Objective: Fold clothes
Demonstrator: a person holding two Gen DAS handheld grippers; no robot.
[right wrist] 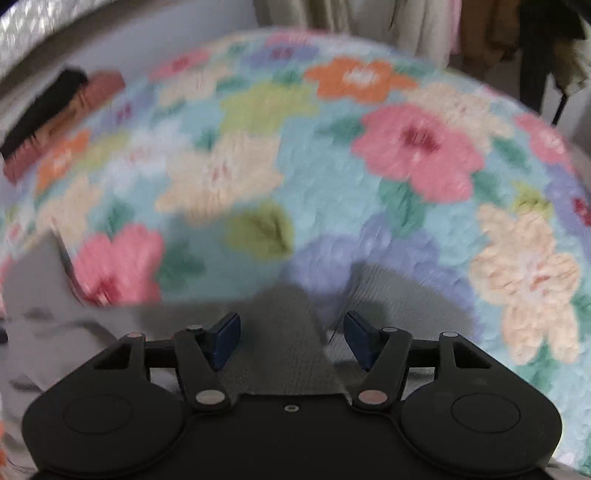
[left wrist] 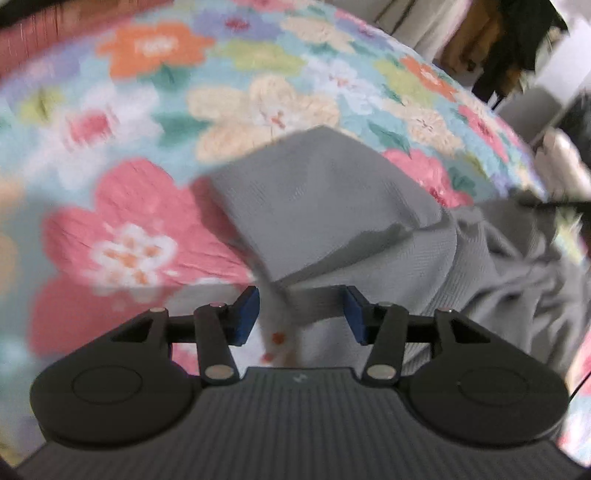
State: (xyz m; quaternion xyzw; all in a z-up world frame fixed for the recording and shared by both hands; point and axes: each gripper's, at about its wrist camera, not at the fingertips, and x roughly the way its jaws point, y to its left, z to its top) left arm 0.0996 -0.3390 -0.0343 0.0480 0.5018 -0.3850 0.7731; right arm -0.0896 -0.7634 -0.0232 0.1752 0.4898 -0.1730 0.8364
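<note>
A grey knit garment (left wrist: pixel 325 206) lies on a flowered bedspread (left wrist: pixel 147 110). In the left wrist view a folded flap of it rises in front of my left gripper (left wrist: pixel 301 314), and the rest bunches to the right. The left jaws are open, blue pads wide apart, with the cloth edge hanging between them but not pinched. In the right wrist view the garment (right wrist: pixel 288 332) lies under and ahead of my right gripper (right wrist: pixel 291 341). Its jaws are also open, with a raised ridge of grey cloth between the pads. Both views are blurred.
The bedspread (right wrist: pixel 332 166) fills most of both views. Hanging clothes (right wrist: pixel 406 26) and dark items stand beyond the far edge of the bed. A dark and reddish object (right wrist: pixel 55 114) lies at the bed's far left. A white wall is behind.
</note>
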